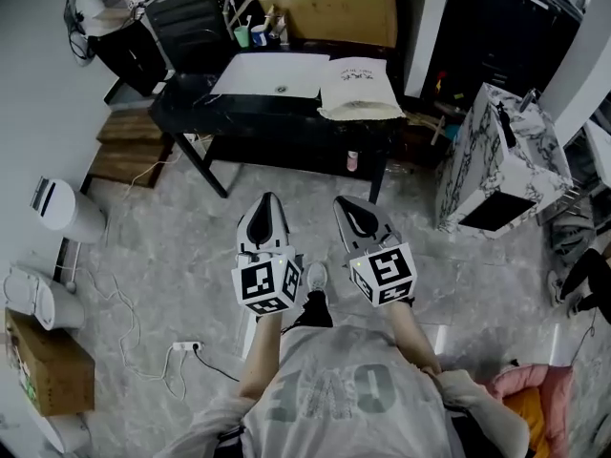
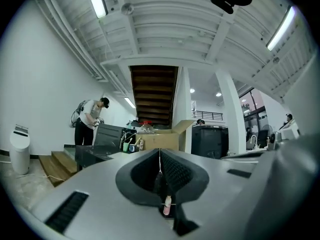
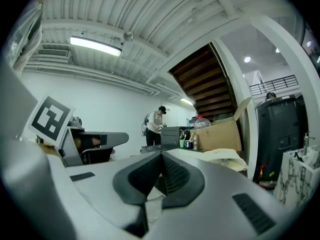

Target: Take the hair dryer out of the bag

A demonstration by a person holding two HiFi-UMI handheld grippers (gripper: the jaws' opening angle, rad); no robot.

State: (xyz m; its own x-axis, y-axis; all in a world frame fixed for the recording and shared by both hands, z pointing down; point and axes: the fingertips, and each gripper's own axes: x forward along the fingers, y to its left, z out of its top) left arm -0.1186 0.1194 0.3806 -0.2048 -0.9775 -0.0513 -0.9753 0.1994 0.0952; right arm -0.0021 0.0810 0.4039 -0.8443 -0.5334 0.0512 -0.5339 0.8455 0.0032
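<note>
- Showing up are two grippers, one cream bag (image 1: 360,89) and one black table (image 1: 186,113)
- Left gripper (image 1: 266,200) and right gripper (image 1: 346,203) are each pressing their jaws tight together and holding nothing
- The bag is lying on the table's right end, well ahead of both grippers, touching neither
- The hair dryer is hiding from sight

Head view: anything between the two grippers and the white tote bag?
Head view: open marble floor, then the front edge of the black table; the tote bag lies on it. The left gripper and right gripper are shut, empty.
</note>
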